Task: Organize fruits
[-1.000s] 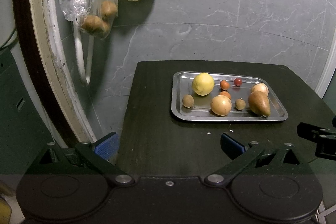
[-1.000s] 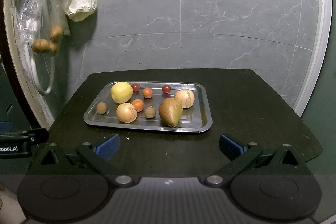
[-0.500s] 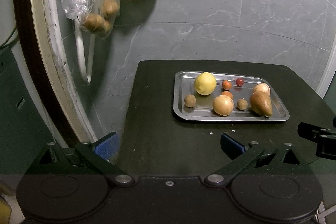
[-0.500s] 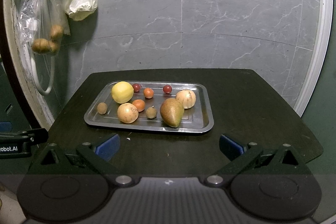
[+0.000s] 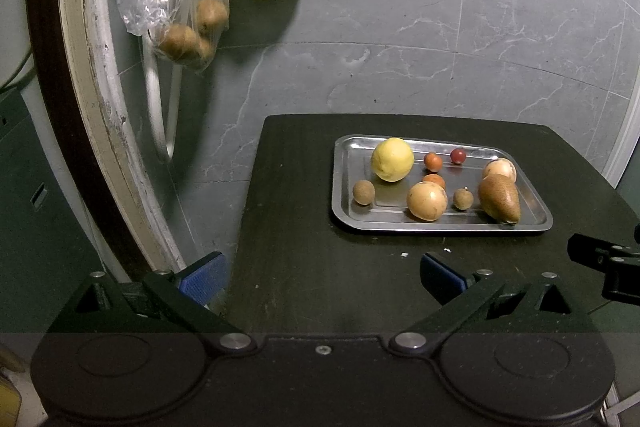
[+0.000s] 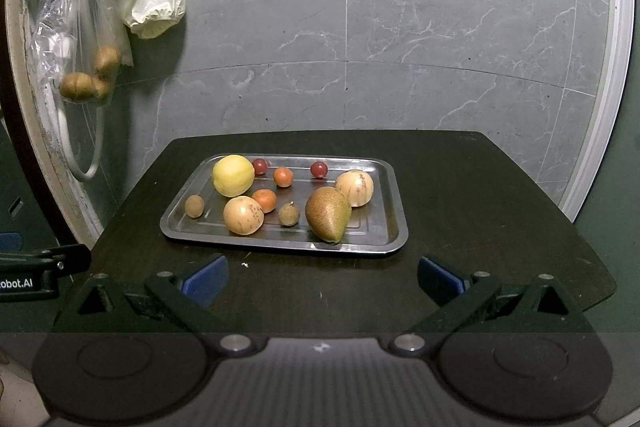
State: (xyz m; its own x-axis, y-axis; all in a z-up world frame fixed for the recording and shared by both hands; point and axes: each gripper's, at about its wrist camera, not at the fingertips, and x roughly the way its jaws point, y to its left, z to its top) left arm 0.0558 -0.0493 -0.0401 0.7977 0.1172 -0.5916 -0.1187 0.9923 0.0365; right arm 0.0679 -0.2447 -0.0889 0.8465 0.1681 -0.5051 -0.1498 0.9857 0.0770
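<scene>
Fruit lies loose on the metal tray mid-table: round, smooth, likely to roll. Pear suits a gentle mid-body pinch. Left gripper and right gripper gape wide, empty.

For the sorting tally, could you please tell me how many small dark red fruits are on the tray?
2: one behind the lemon, one mid-back of the tray. None seems hidden.

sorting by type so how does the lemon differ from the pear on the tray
The lemon is bright yellow and nearly round; the pear is brownish green and tapered, lying on its side. The lemon sits at the tray's far left corner; the pear lies near the front right. Both are the largest fruits there, untouched by either gripper.
</scene>
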